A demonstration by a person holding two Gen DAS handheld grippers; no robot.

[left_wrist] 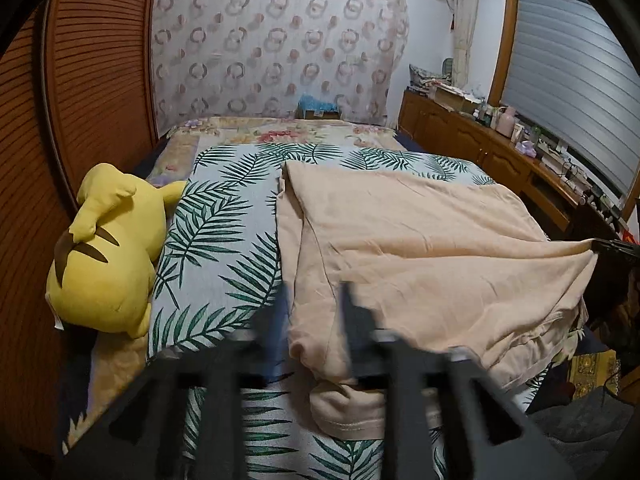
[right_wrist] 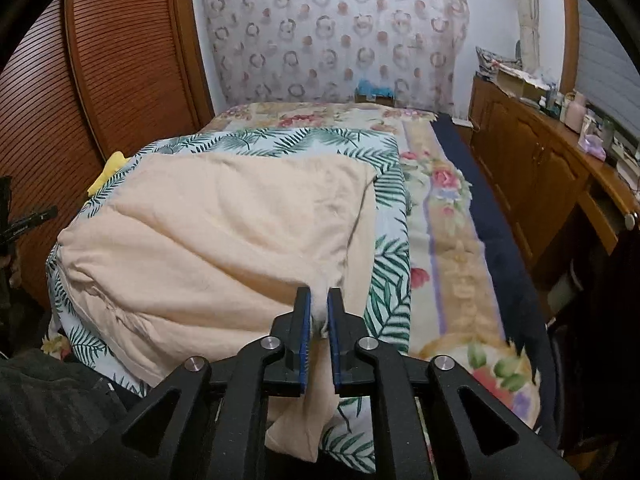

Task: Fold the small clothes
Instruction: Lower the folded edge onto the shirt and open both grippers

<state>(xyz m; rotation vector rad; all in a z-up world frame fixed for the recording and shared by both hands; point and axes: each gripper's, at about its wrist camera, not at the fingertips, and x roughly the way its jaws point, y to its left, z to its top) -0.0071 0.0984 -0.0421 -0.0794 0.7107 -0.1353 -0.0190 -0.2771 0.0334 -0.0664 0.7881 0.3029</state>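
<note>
A peach-coloured garment (left_wrist: 420, 248) lies spread on a leaf-print sheet (left_wrist: 224, 240) on a bed, creased, with one flap already laid over the rest. By the look of it the folding is only begun: one layer is turned over, but the piece is still large and loose, so further folds and squaring up seem to remain. Going left to right in the left wrist view, a yellow plush toy (left_wrist: 108, 256) lies at the bed's left edge, then the sheet, then the garment, with the left tool (left_wrist: 316, 300) blurred, its jaws partly apart and straddling the garment's near edge without clearly pressing it. That view alone shows the whole plush toy and the garment's near hem. The right wrist view alone shows the right tool (right_wrist: 319, 304) sharply, jaws narrow and pinching a corner of the garment, with a floral blanket (right_wrist: 448, 216) to the right.
</note>
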